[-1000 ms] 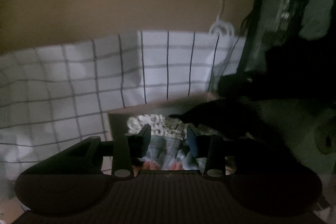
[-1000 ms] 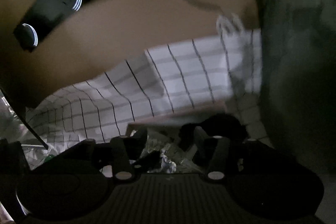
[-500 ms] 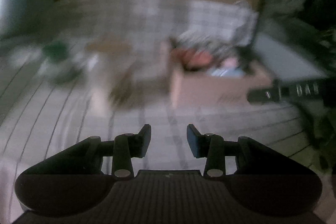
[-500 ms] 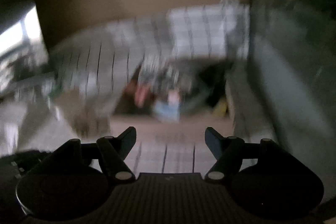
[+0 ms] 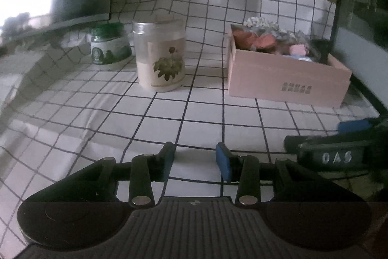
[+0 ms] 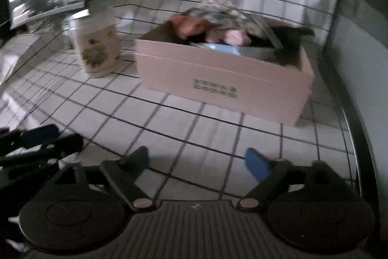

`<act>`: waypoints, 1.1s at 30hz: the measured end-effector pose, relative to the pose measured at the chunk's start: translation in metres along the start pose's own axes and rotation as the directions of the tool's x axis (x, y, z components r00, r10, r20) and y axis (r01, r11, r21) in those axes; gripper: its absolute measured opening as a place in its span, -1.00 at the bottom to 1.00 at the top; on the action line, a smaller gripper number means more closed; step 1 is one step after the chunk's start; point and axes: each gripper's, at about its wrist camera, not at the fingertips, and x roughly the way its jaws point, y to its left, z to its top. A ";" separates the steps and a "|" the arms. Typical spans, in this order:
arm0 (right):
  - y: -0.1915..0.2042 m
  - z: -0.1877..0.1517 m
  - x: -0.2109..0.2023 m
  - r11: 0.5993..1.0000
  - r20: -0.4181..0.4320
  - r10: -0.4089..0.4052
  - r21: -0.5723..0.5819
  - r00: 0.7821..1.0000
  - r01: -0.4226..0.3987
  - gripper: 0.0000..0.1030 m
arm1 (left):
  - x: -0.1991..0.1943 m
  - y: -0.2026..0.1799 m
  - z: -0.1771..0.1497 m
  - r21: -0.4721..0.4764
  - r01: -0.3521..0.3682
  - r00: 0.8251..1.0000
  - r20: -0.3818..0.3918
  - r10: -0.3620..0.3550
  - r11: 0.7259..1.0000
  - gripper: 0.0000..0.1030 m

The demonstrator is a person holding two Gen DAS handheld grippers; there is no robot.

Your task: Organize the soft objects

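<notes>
A pink cardboard box (image 5: pixel 286 81) stands on the checked cloth at the right, filled with soft items (image 5: pixel 264 39): red, pink, blue and grey-patterned cloth pieces. The box also shows in the right wrist view (image 6: pixel 218 79) with the soft items (image 6: pixel 218 16) heaped above its rim. My left gripper (image 5: pixel 195 160) is open and empty, low over the cloth, well in front of the box. My right gripper (image 6: pixel 196 162) is wide open and empty, in front of the box. The right gripper also shows at the right edge of the left wrist view (image 5: pixel 339 149).
A glass jar with a flower label (image 5: pixel 160 55) and a green-lidded tub (image 5: pixel 109 44) stand left of the box. The checked cloth (image 5: pixel 169 118) covers the table and rises up the back wall. A dark frame edge (image 6: pixel 351 113) runs along the right.
Both grippers have pulled back out of the box and away from it. The right gripper has opened wider. The soft items stay in the box.
</notes>
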 end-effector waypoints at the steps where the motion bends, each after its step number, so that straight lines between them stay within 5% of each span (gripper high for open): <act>1: -0.003 -0.002 0.000 1.000 0.012 -0.008 0.015 1.000 0.007 0.90 | 0.000 -0.002 0.000 0.006 -0.011 1.000 0.002 0.011 1.000 -0.15; 11: -0.011 -0.007 0.007 1.000 0.081 0.012 -0.019 0.997 -0.011 1.00 | 0.002 -0.005 -0.001 -0.008 -0.031 0.999 0.009 0.032 0.999 -0.15; 33: -0.011 -0.006 0.006 1.000 0.080 0.012 -0.020 0.997 -0.011 1.00 | 0.003 -0.006 0.000 -0.038 -0.047 0.999 0.007 0.048 0.998 -0.15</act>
